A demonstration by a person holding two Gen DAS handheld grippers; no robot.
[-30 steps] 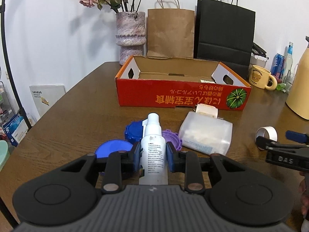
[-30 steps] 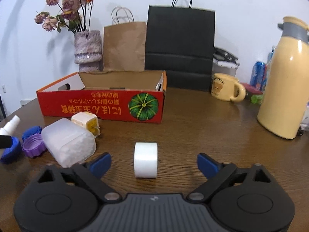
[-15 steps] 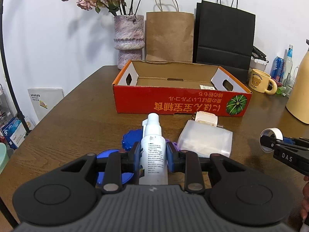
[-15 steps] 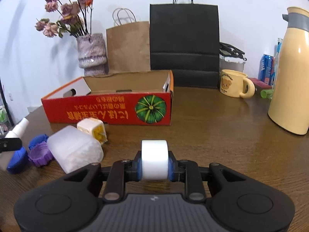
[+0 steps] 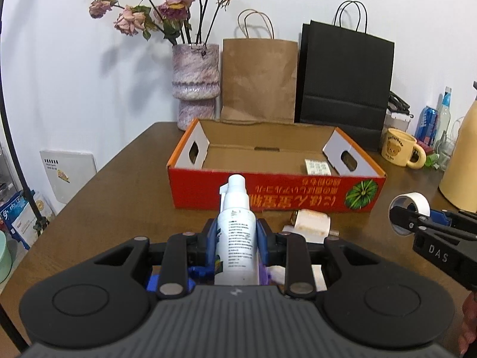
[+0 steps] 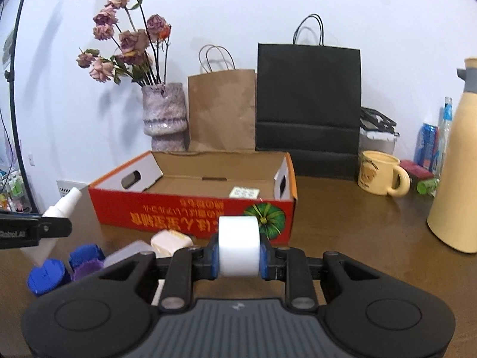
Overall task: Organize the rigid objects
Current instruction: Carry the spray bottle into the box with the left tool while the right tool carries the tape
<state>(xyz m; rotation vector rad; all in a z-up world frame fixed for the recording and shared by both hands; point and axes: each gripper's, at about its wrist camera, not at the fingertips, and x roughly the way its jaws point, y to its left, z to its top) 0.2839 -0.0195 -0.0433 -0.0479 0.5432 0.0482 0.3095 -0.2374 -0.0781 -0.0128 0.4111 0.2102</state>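
Note:
My left gripper [image 5: 237, 235] is shut on a white spray bottle [image 5: 237, 229], held above the table with its nozzle pointing toward the red cardboard box [image 5: 274, 195]. My right gripper [image 6: 238, 252] is shut on a white tape roll [image 6: 238, 246], also lifted; the same tape roll [image 5: 413, 205] shows at the right of the left wrist view. The box [image 6: 193, 211] is open, with a small white packet [image 6: 244, 192] inside. On the table lie blue lids [image 6: 46, 276], a purple lid [image 6: 86, 268], a translucent container [image 6: 128, 253] and a white plug adapter [image 6: 170, 240].
Behind the box stand a vase of dried roses [image 5: 195, 86], a brown paper bag [image 5: 258, 79] and a black paper bag [image 5: 342, 86]. A yellow mug [image 6: 381, 177], cans, bottles and a tall cream thermos [image 6: 456, 185] crowd the right side.
My right gripper closed on the tape roll and lifted it off the table. My left gripper rose with the spray bottle and came nearer the box.

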